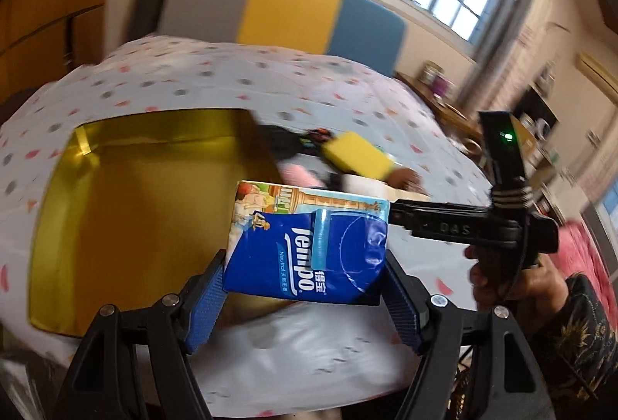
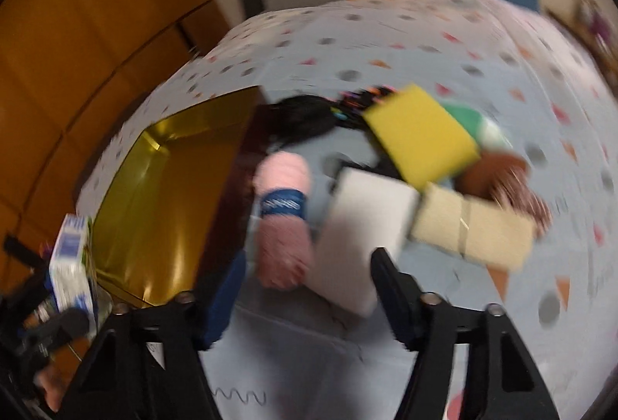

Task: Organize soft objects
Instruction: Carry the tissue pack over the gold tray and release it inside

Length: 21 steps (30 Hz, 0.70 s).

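My left gripper (image 1: 305, 267) is shut on a blue Tempo tissue pack (image 1: 309, 250) and holds it in the air just right of the gold tray (image 1: 127, 211). The pack also shows in the right wrist view (image 2: 71, 261) at the far left. My right gripper (image 2: 309, 265) is open and empty above a pink yarn skein (image 2: 284, 219) and a white sponge block (image 2: 359, 231). A yellow sponge (image 2: 419, 138), a beige cloth (image 2: 475, 231), a brown fringed item (image 2: 502, 180), a green item (image 2: 469, 119) and a black hairpiece (image 2: 305, 115) lie beyond. The right wrist view is blurred.
The table has a white cloth with dots and triangles (image 1: 185, 72). A chair with grey, yellow and blue panels (image 1: 286, 11) stands behind it. A wooden door (image 2: 77, 53) is to the left. The right hand-held gripper (image 1: 463, 227) sits close to the pack.
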Tool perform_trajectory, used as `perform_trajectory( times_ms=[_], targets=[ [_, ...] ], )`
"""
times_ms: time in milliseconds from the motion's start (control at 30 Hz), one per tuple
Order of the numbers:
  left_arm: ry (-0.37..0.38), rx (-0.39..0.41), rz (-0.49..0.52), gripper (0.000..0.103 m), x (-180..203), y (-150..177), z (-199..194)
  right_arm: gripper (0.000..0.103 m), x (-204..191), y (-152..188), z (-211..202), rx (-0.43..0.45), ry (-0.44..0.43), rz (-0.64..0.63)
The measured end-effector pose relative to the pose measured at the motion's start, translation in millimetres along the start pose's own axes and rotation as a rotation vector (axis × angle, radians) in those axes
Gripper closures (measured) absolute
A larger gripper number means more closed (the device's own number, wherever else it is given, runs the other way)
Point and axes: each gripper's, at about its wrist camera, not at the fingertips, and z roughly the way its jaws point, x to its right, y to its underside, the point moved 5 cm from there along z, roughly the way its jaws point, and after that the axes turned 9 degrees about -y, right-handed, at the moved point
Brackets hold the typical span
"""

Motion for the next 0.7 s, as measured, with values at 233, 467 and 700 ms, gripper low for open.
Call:
perform_trajectory(
  times_ms=[233,467,700],
  targets=[
    [-0.112,-0.011,-0.106,0.027,-62.2,-2.4,5.9,0.05,-21.4,-19.4,48.4,-0.152,0.029,-0.175],
    [-0.168,-0.075,-0.169,0.027,-95.4,-9.0,28.1,0.063,-19.5,-17.6,90.3,-0.264,0.095,-0.252],
    [-0.173,-0.158,-0.222,0.027,-112.2,-38.0,68.5,0.064,-2.1,-10.6,96.7,-0.283,0.032,-0.144]
  ],
)
